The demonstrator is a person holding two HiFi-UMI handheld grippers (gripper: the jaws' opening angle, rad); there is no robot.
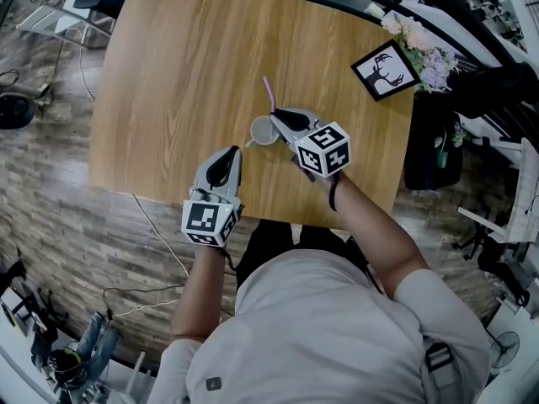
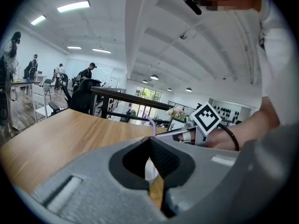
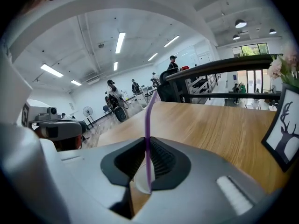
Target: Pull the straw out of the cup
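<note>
A white cup point(image 1: 262, 131) stands on the wooden table point(image 1: 185, 74), with a purple straw point(image 1: 269, 93) rising out of it. My right gripper point(image 1: 280, 118) reaches over the cup from the right and is shut on the straw point(image 3: 147, 125), which runs upright between its pads. The straw's lower end hangs at the cup's mouth point(image 3: 139, 181). My left gripper point(image 1: 228, 156) hovers nearer the table's front edge, left of the cup and apart from it. Its jaws are shut with nothing between them. In the left gripper view the cup point(image 2: 150, 168) and straw point(image 2: 152, 125) show ahead.
A framed deer picture point(image 1: 386, 67) and a bunch of flowers point(image 1: 418, 42) stand at the table's far right corner. A black bag point(image 1: 431, 146) sits beside the table on the right. Cables point(image 1: 156, 230) trail over the floor in front.
</note>
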